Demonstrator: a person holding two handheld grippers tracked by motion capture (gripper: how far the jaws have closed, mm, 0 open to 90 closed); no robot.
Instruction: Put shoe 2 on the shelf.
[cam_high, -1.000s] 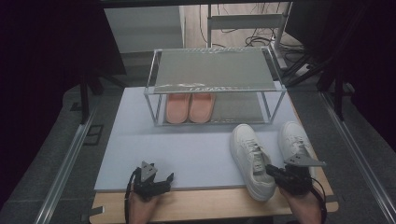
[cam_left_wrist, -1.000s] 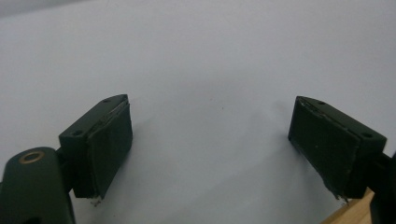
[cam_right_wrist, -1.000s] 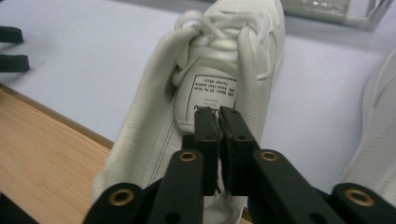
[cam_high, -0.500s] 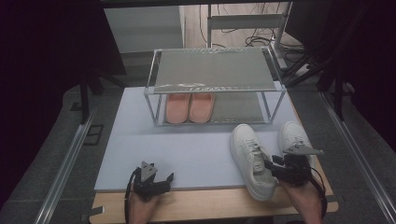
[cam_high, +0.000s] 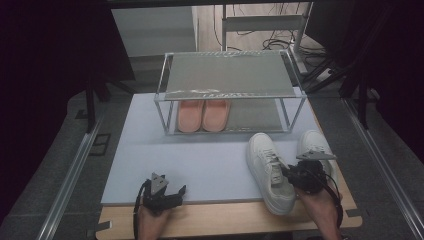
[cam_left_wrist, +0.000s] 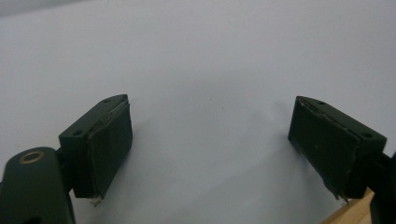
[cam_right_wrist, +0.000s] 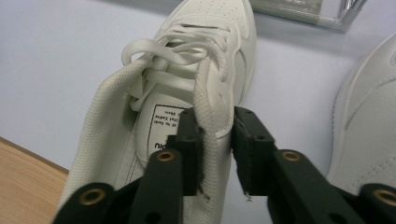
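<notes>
- High view: a two-tier shoe rack (cam_high: 227, 90) stands at the far side of the blue mat (cam_high: 210, 160); a pair of pink slippers (cam_high: 202, 115) already sits on its lower shelf, left half, while the right half and the top shelf are bare.
- Two white sneakers lie on the mat in front of the rack, so putting them away looks barely begun: the left sneaker (cam_high: 270, 170) is just being gripped, and the right sneaker (cam_high: 314, 146) lies untouched beside it.
- Right gripper view: the right gripper (cam_right_wrist: 217, 154) has the sneaker's collar wall between its pads; the jaws have just been closing, the left pad (cam_right_wrist: 191, 149) is against the wall inside the opening, and a sliver of gap shows at the other pad, so the grip seems not yet firm.
- Left gripper view: the left gripper (cam_left_wrist: 210, 140) rests low over bare mat, jaws wide apart, holding nothing, well apart from both sneakers.
</notes>
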